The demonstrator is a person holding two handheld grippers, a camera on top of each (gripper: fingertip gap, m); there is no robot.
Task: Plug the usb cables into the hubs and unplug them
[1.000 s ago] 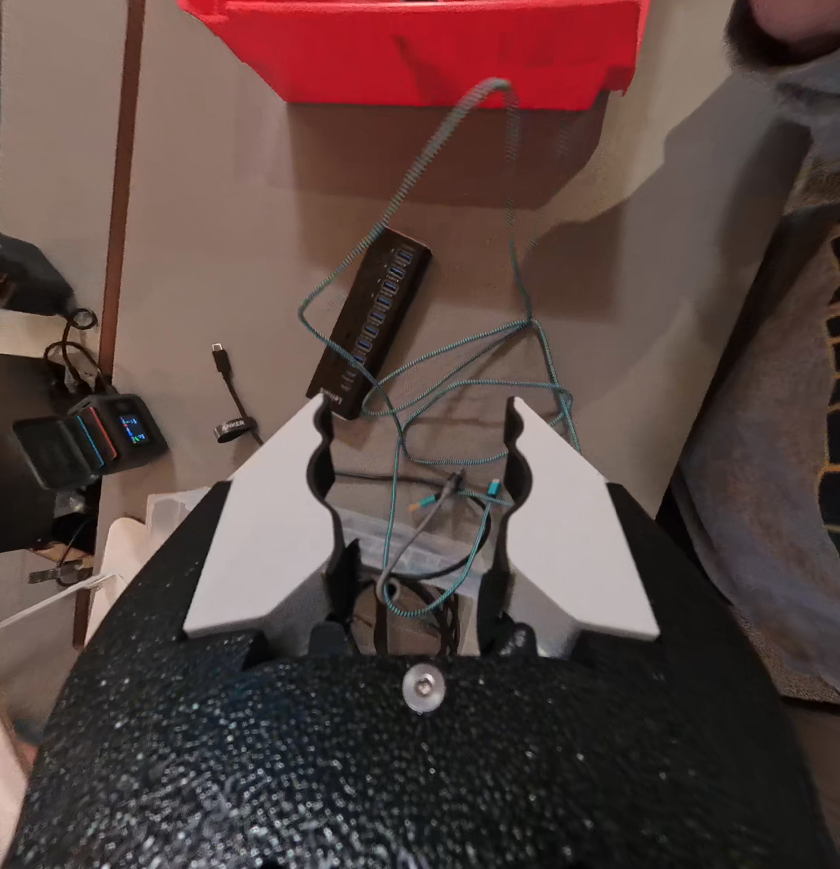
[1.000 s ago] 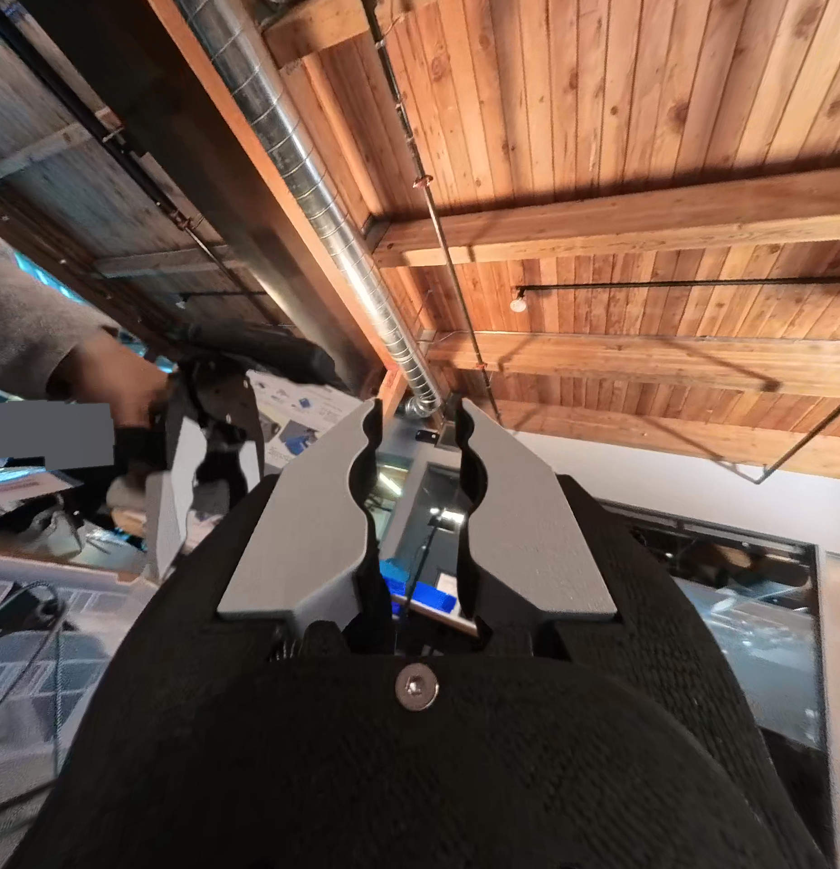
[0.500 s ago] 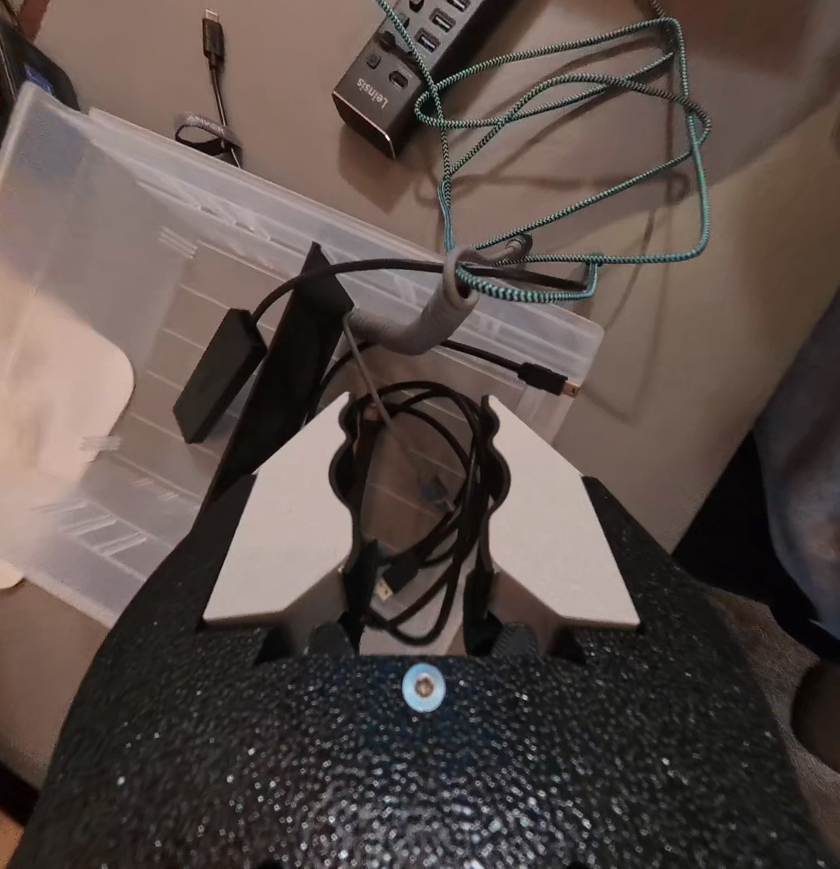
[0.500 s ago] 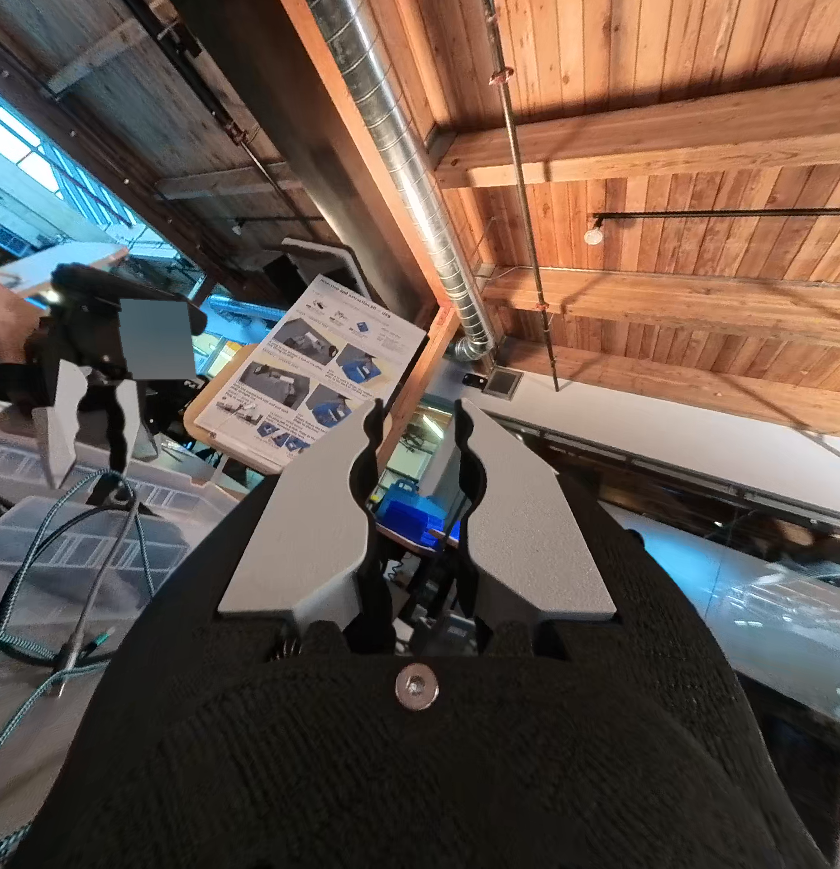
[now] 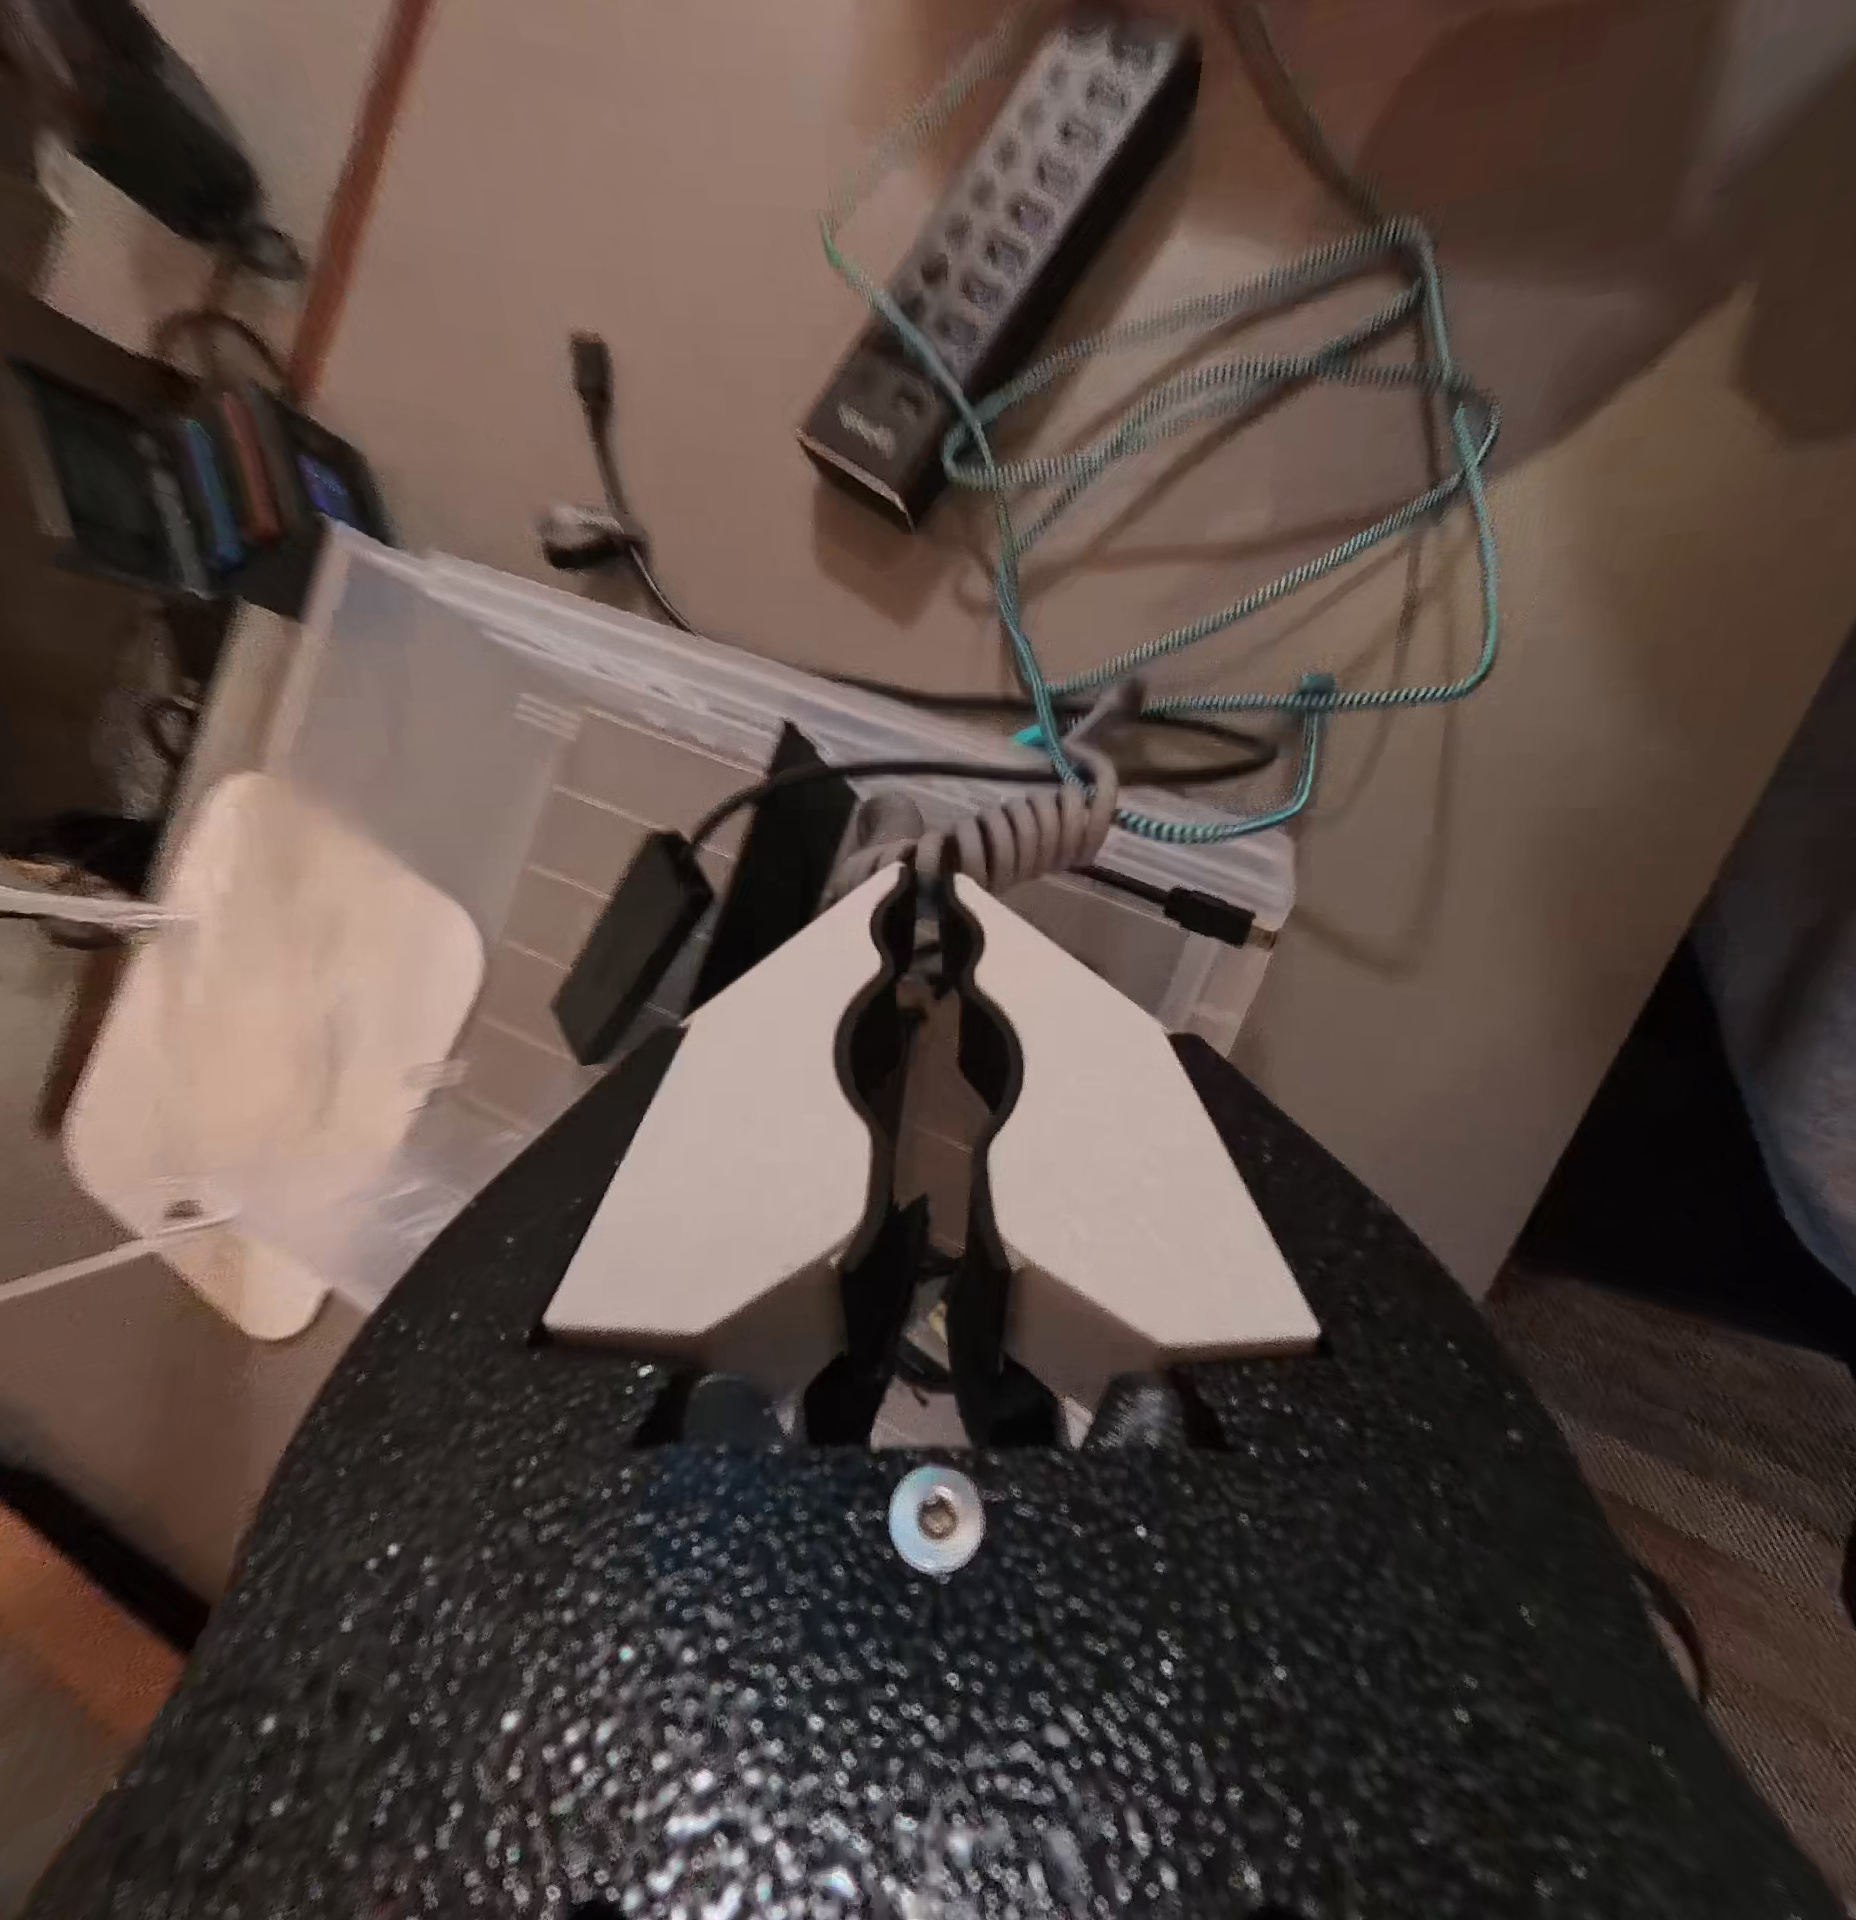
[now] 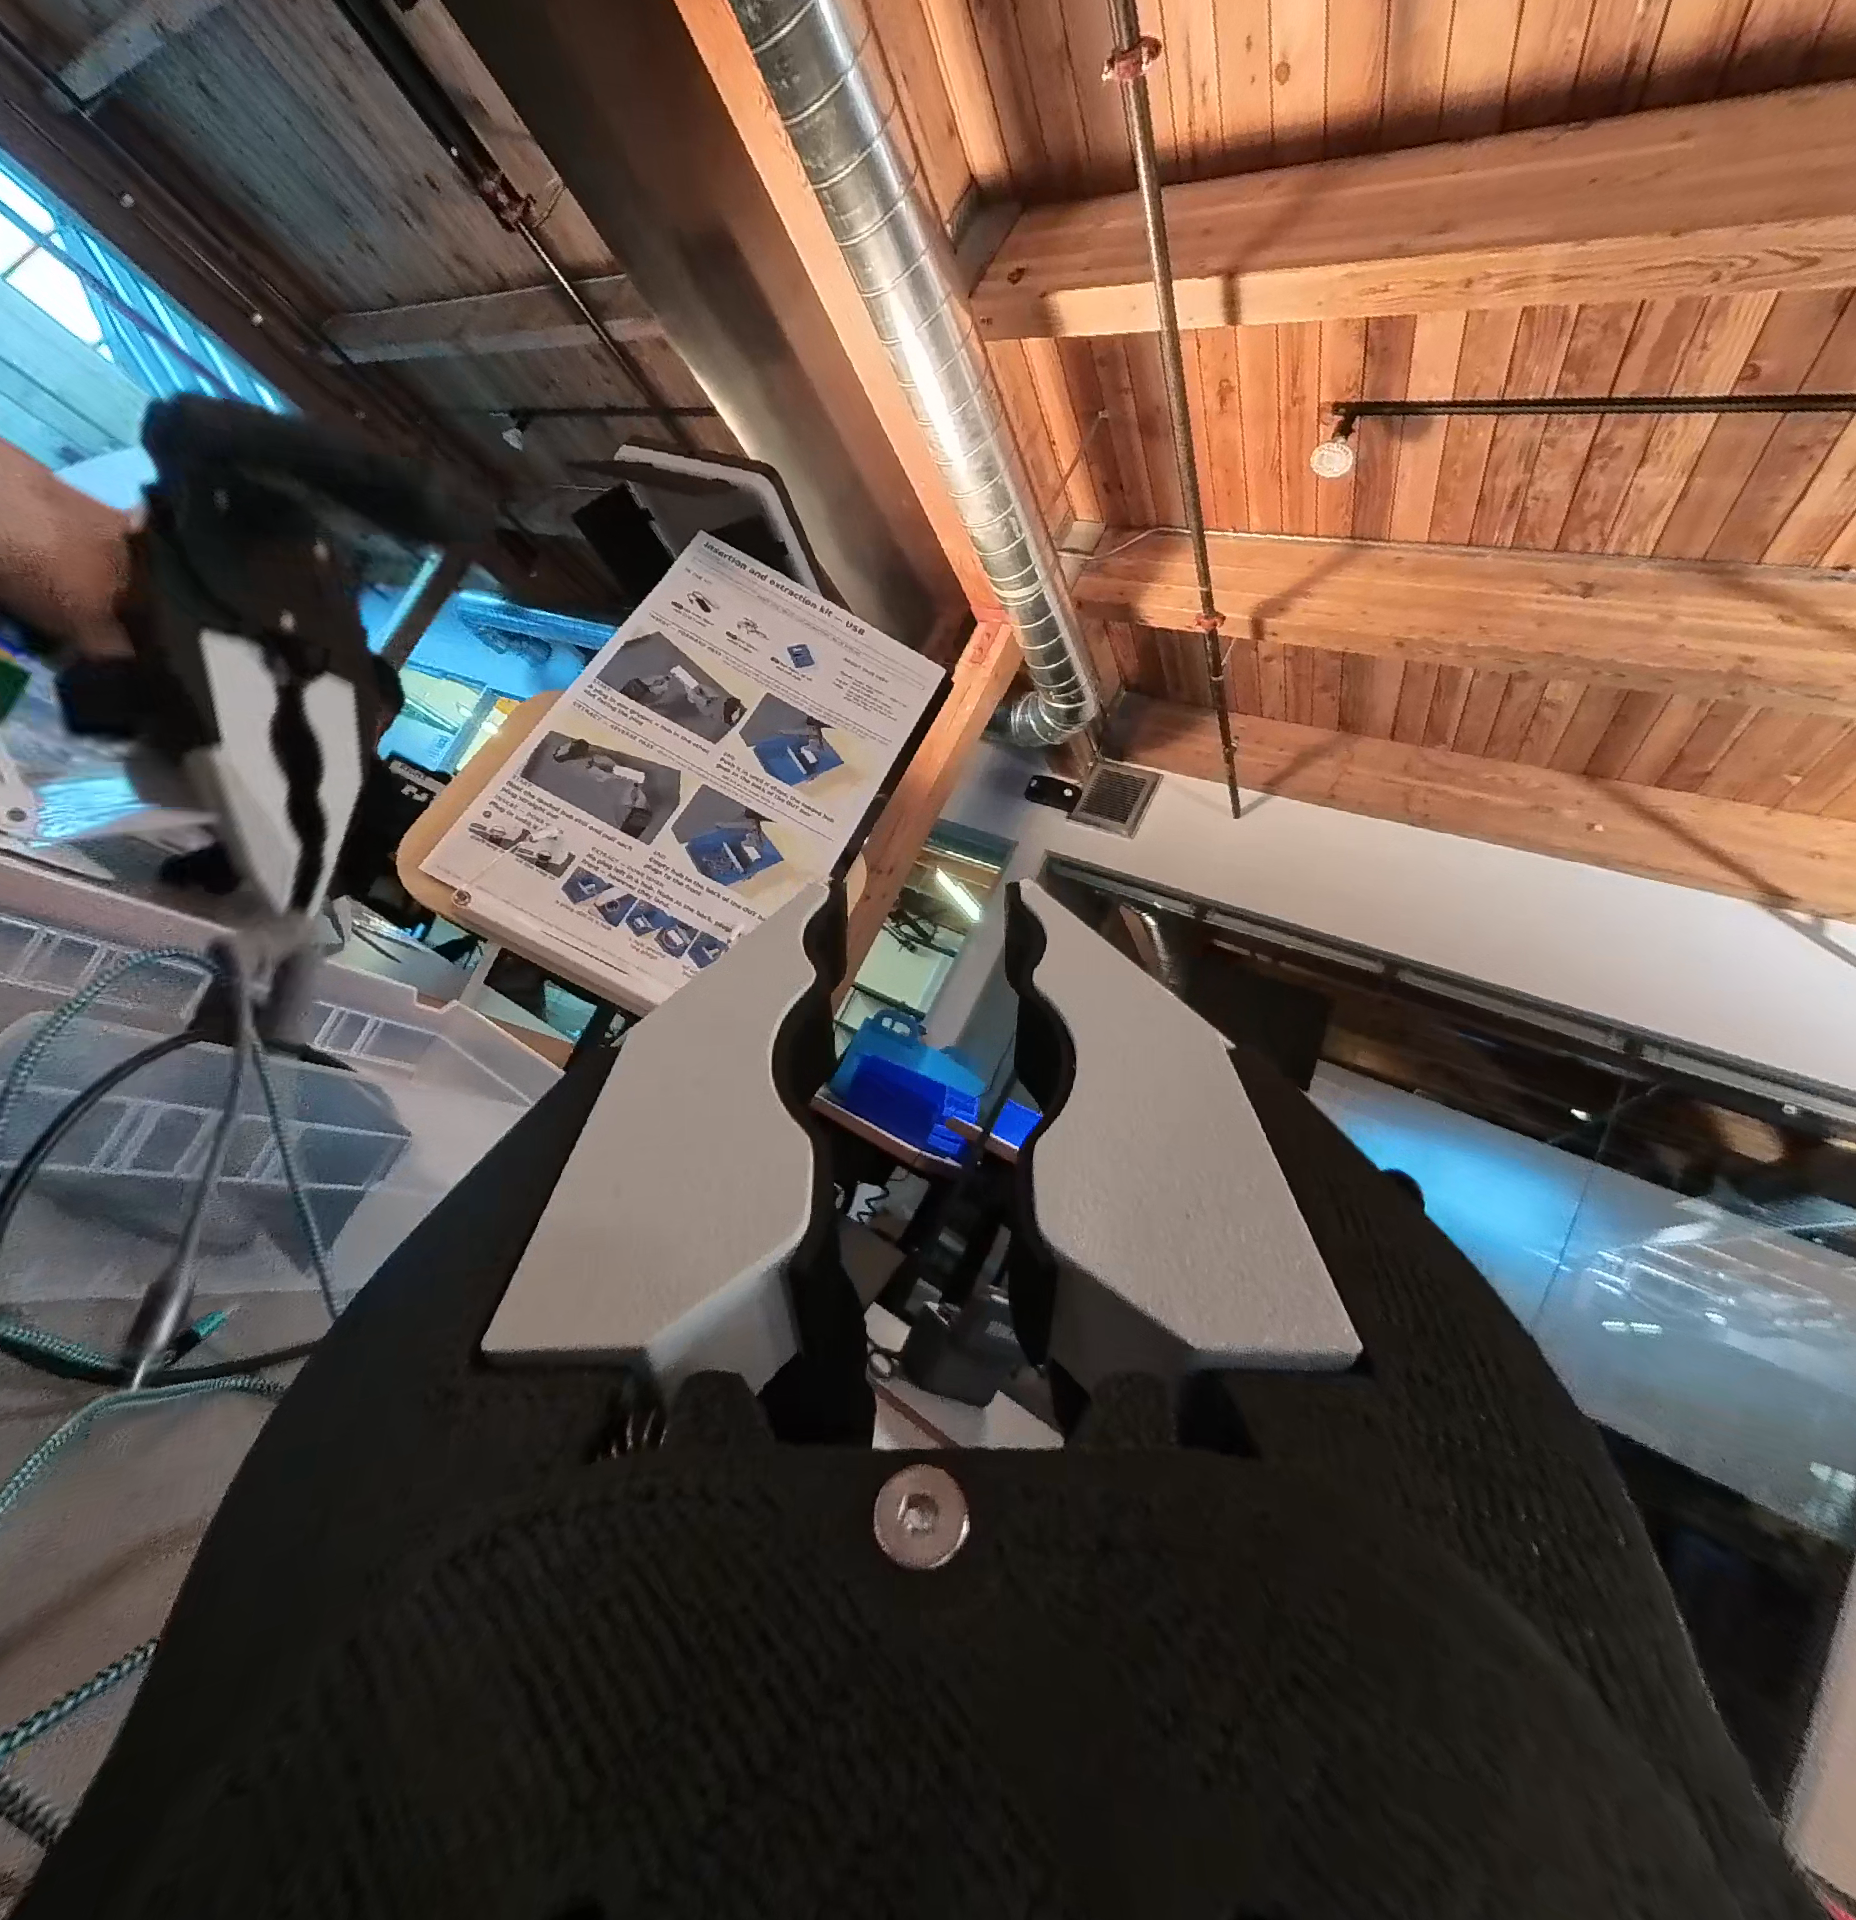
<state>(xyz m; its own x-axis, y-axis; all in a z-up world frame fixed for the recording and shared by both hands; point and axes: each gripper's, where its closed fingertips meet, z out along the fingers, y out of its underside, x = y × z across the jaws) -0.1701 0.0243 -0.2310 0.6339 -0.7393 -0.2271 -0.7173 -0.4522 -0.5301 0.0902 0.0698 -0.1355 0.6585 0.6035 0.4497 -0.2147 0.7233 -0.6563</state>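
In the left wrist view my left gripper (image 5: 924,883) is shut on a grey coiled cable (image 5: 1017,836) above a clear plastic bin (image 5: 467,707). A teal braided cable (image 5: 1464,499) and a black cable with a USB plug (image 5: 1215,920) are tangled with it. A long black multi-port hub (image 5: 1007,260) lies on the beige table beyond. A small black hub (image 5: 633,956) sits in the bin. My right gripper (image 6: 919,914) is open and empty, pointing up at the ceiling. The right wrist view also shows the left gripper (image 6: 280,800) with cables (image 6: 228,1091) hanging from it.
A short black cable (image 5: 602,416) lies on the table left of the long hub. A dark device with a display (image 5: 176,468) stands at the far left. A white lid (image 5: 269,1039) rests by the bin. An instruction sheet (image 6: 685,779) and a blue box (image 6: 903,1081) stand farther off. Left tips to right tips: about 30 cm. The long black multi-port hub (image 5: 1007,260) is about equally far from each gripper, around 25 cm.
My left gripper has closed on the grey coiled cable over the bin and lifted it, dragging the tangled cables. My right gripper stays open and has tilted slightly.
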